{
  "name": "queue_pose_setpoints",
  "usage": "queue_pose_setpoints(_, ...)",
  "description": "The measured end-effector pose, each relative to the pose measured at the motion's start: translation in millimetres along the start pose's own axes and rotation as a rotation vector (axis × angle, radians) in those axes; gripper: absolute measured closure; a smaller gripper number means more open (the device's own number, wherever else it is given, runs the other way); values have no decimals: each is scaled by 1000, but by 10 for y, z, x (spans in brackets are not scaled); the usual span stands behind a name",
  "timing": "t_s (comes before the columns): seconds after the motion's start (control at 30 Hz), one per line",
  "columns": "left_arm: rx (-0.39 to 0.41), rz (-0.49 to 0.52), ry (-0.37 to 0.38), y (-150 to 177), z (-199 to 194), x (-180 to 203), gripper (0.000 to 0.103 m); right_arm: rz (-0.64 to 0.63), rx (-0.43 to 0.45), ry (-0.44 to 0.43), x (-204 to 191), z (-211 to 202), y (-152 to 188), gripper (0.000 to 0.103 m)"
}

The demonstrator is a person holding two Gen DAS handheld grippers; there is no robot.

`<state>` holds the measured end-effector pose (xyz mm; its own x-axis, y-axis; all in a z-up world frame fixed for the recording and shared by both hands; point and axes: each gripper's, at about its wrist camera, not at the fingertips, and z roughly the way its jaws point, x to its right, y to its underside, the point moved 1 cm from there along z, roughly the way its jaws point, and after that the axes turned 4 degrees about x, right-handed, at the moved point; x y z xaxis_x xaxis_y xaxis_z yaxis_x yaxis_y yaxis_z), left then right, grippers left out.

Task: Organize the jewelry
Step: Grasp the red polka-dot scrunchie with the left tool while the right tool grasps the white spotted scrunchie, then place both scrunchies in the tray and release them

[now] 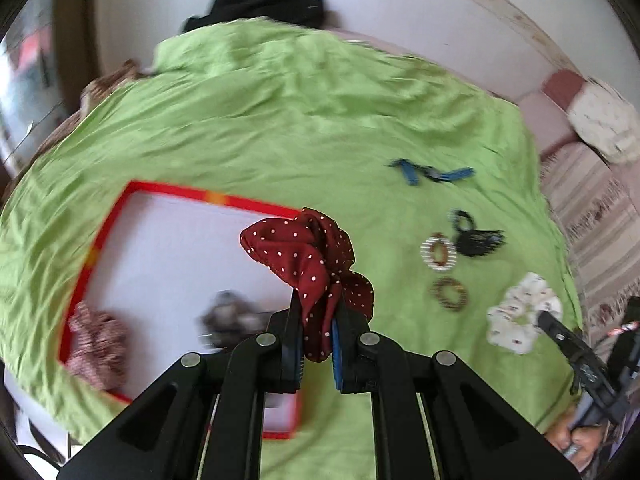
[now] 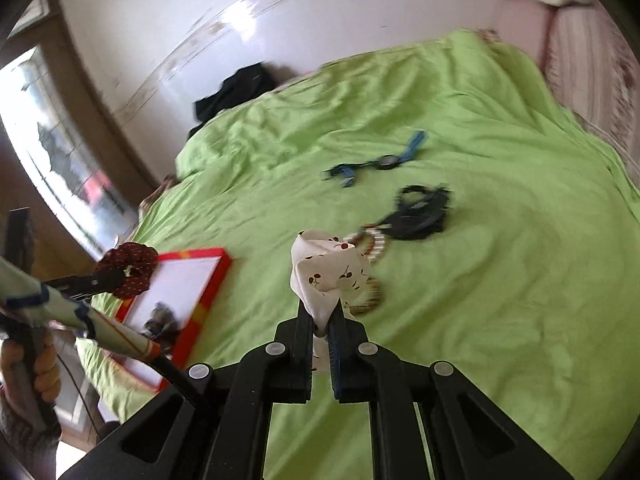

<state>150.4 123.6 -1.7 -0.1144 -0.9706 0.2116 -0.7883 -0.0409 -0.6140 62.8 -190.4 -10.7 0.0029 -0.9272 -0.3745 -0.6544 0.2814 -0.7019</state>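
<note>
My left gripper (image 1: 318,320) is shut on a dark red polka-dot scrunchie (image 1: 308,264), which hangs above the right edge of a red-framed white tray (image 1: 248,201). A pink scrunchie (image 1: 98,344) and a grey one (image 1: 230,318) lie in the tray. My right gripper (image 2: 322,312) is shut on a white cherry-print scrunchie (image 2: 328,276), lifted off the green bedspread (image 2: 480,280). In the right wrist view, the left gripper (image 2: 116,278) with the red scrunchie (image 2: 128,270) is at the far left, over the tray (image 2: 208,292).
On the bedspread lie a blue-strapped watch (image 1: 432,172), a black scrunchie (image 1: 476,236), a striped hair ring (image 1: 438,254) and a brown ring (image 1: 450,294). Black clothing (image 1: 264,4) sits at the far wall. A person's hand (image 2: 40,364) grips the left handle.
</note>
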Motion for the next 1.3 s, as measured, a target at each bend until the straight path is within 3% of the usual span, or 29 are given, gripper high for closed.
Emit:
queue_pose_setpoints(0.2,-57,-104,-91,-138,291,-884,93,-46,-109,-116,-765,499,-117,96)
queue_pose_setpoints(0.37,-73,-149,-155,-372,622,-1421,93,-115,-185,-178,-1545,1219,-267,96)
queue_pose_setpoints(0.47,-66,-182,-193,-550,813,-1715,93,-131,-228,-195,-1860,1706,-277,96)
queue_pose_setpoints(0.63,-80,-208,-212,-701,1053,-1982,90,-156,-286,-177,-2051,2368,-158,93)
queue_pose_setpoints(0.67,-81,-212,-212,-700,1069,-2012,88,-183,-299,-144,-2064,2496,-107,89)
queue_pose_setpoints(0.73,-83,-236,-172,-671,1082,-2056,73,-213,-304,-118,-2056,2543,-40,58)
queue_pose_setpoints(0.83,-84,-254,-114,-594,1037,-2064,66,-247,-262,-120,-2069,2363,1,38)
queue_pose_setpoints(0.93,-70,-257,-93,-530,910,-2035,62,-317,-254,-132,-2168,2173,111,38)
queue_pose_setpoints(1.03,-44,-288,-87,-448,706,-2016,56,-354,-311,-152,-2262,2124,329,39)
queue_pose_setpoints(1.07,-31,-301,-81,-415,625,-2009,55,-370,-348,-154,-2297,2153,439,45)
queue_pose_setpoints(1.1,-15,-318,-71,-368,517,-1996,51,-384,-369,-153,-2312,2161,504,66)
queue_pose_setpoints(1.13,-3,-331,-64,-328,439,-1988,48,-409,-394,-141,-2339,2189,590,80)
queue_pose_setpoints(1.3,42,-315,-96,-89,73,-1874,47,-426,-448,-157,-2393,2052,818,81)
